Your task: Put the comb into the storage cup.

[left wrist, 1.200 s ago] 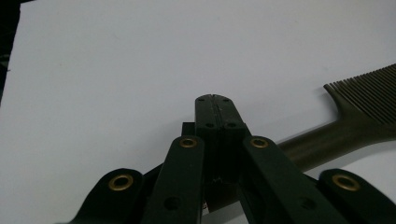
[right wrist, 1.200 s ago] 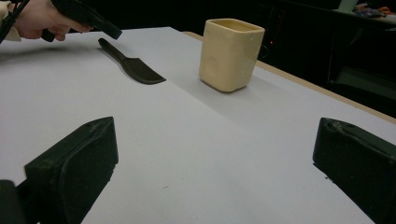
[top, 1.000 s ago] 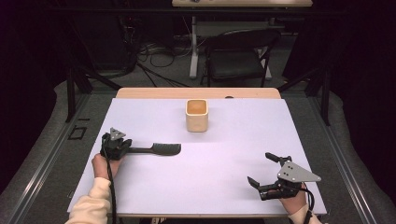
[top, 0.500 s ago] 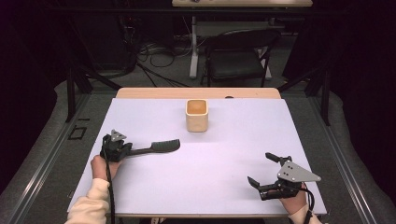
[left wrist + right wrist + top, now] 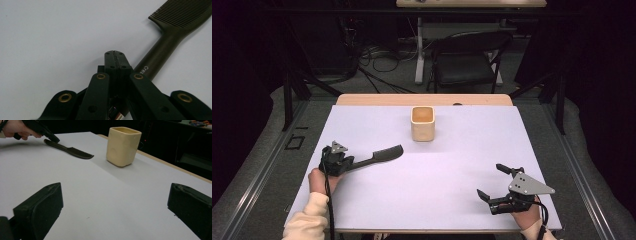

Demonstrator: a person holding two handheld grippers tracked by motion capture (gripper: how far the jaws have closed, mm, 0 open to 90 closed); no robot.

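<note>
Comb and cup on the table
Comb (image 5: pixel 379 156) sits front-left on the table (image 5: pixel 452 170), cup (image 5: pixel 422 123) behind it, mid-back.

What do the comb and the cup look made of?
Comb: likely hard plastic, dark matte, with fine moulded teeth and pale lettering on its handle. Cup: cream, smooth with a soft sheen and rounded corners; ceramic or plastic, hard to tell.

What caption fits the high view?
Left tongs grip a black plastic comb near a cream square cup; right tongs open.
</note>
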